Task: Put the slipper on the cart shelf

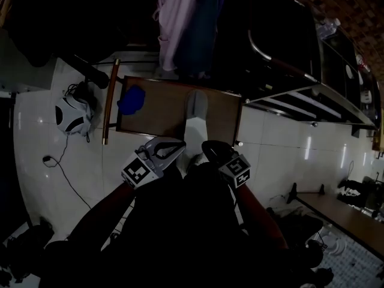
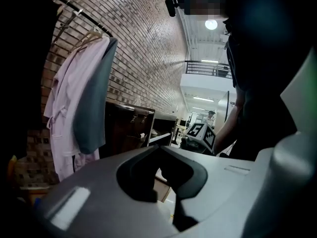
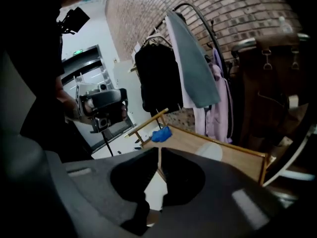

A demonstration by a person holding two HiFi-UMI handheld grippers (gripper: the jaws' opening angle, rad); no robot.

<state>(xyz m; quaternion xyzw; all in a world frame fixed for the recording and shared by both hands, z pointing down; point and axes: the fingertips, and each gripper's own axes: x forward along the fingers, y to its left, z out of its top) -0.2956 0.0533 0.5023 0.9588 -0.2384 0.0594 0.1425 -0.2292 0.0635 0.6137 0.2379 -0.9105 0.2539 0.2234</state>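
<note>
A pale grey slipper (image 1: 195, 108) lies lengthwise on the low wooden cart shelf (image 1: 159, 120), its near end at the shelf's front edge. In the right gripper view the slipper (image 3: 219, 150) shows as a pale oval on the wooden shelf (image 3: 237, 157). A blue thing (image 1: 131, 99) rests at the shelf's left end. My left gripper (image 1: 178, 144) and right gripper (image 1: 207, 144) hang side by side just short of the front edge, either side of the slipper's near end. Both are shut with nothing between the jaws, as the left gripper (image 2: 158, 147) and right gripper (image 3: 159, 149) show in their own views.
Garments (image 1: 180, 23) hang on a rail behind the shelf, a pink robe (image 2: 69, 108) and a grey one among them. A dark cabinet with metal rails (image 1: 288, 71) stands at the right. On the white tiles at the left lie a black-and-white object (image 1: 72, 116) and a cable (image 1: 66, 173).
</note>
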